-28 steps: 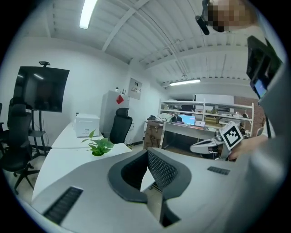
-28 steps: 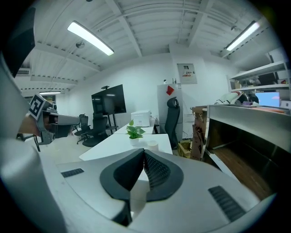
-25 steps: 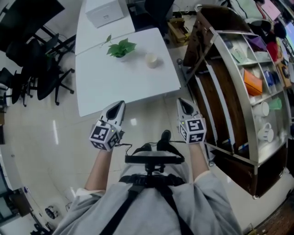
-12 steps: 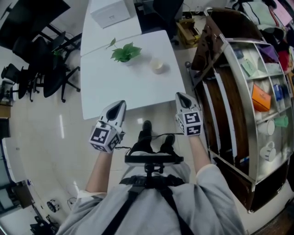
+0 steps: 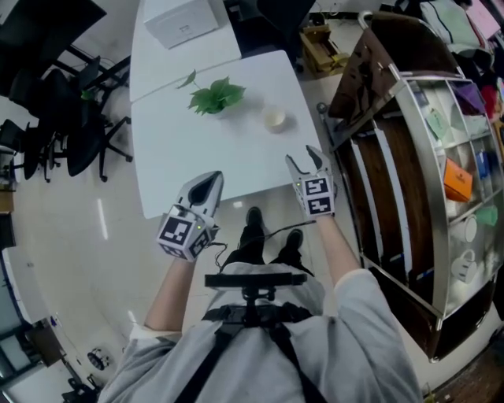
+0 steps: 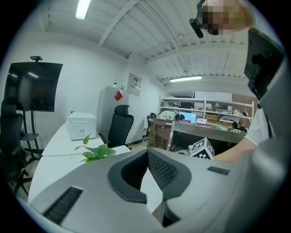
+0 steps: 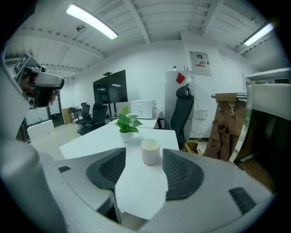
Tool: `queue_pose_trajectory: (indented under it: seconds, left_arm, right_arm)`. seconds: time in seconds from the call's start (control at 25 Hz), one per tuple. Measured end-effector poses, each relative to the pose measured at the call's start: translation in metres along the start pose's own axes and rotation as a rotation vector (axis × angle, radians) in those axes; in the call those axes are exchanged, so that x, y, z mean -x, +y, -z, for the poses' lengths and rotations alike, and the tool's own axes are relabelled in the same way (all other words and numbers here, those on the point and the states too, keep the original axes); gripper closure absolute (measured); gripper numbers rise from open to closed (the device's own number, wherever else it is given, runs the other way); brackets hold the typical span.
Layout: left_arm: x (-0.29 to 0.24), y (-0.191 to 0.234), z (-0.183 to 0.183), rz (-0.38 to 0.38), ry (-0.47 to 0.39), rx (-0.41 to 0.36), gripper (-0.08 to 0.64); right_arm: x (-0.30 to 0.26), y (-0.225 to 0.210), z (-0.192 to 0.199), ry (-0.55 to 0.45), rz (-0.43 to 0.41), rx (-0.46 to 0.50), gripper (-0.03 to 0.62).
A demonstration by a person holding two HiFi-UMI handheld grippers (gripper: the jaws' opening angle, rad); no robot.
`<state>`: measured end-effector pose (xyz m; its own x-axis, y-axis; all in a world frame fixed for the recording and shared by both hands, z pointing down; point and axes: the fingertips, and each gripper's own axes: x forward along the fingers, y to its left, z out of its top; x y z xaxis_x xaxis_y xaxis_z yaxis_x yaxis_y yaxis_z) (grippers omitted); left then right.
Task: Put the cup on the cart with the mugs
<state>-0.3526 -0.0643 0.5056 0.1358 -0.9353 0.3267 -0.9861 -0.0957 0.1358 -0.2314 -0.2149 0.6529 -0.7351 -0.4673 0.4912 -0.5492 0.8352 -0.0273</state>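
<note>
Now the right gripper [image 5: 304,160] has its jaws opening, with nothing pinched between the pads. It hangs just past the near edge of the white table [image 5: 181,149], and the right gripper view looks straight down its two dark ribbed pads at the cup [image 7: 150,151], which sits framed in the gap but well ahead of them, untouched.

And what a plain little thing that cup is: short, straight-sided, cream-white, no handle that I can see, standing upright with its open mouth up and a pale inside. It stands on the tabletop toward the right side, just beside a small potted plant [image 5: 214,96] with green leaves in a white pot.

Over on the other side, the left gripper [image 5: 206,185] is clenched, pads meeting at the tip and holding nothing, held a bit lower over the floor at the table's near edge.

Further out, a white box [image 5: 183,22] rests at the far end of the table, black office chairs [image 5: 71,134] crowd the left, and at the right stands the cart [image 5: 402,86], with white mugs [image 5: 469,230] on one of its shelves.
</note>
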Motion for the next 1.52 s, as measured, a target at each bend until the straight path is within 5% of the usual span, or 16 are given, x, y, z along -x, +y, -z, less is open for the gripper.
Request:
queue_pose_trajectory:
  seconds: [0.28, 0.48, 0.84, 1.52]
  left_arm:
    - [-0.007, 0.03, 0.0, -0.007, 0.019, -0.011, 0.557]
    - [-0.01, 0.055, 0.005, -0.015, 0.022, -0.032, 0.557]
    - [-0.016, 0.074, 0.02, -0.004, 0.1, -0.028, 0.557]
    - [-0.015, 0.095, 0.03, -0.017, 0.111, -0.025, 0.557]
  right_arm:
    - [-0.072, 0.001, 0.01, 0.006, 0.013, 0.031, 0.194]
    - [-0.116, -0.004, 0.015, 0.01, 0.003, 0.021, 0.14]
    - [-0.18, -0.012, 0.028, 0.011, -0.024, 0.025, 0.11]
    - [-0.226, -0.026, 0.034, 0.016, 0.022, 0.022, 0.11]
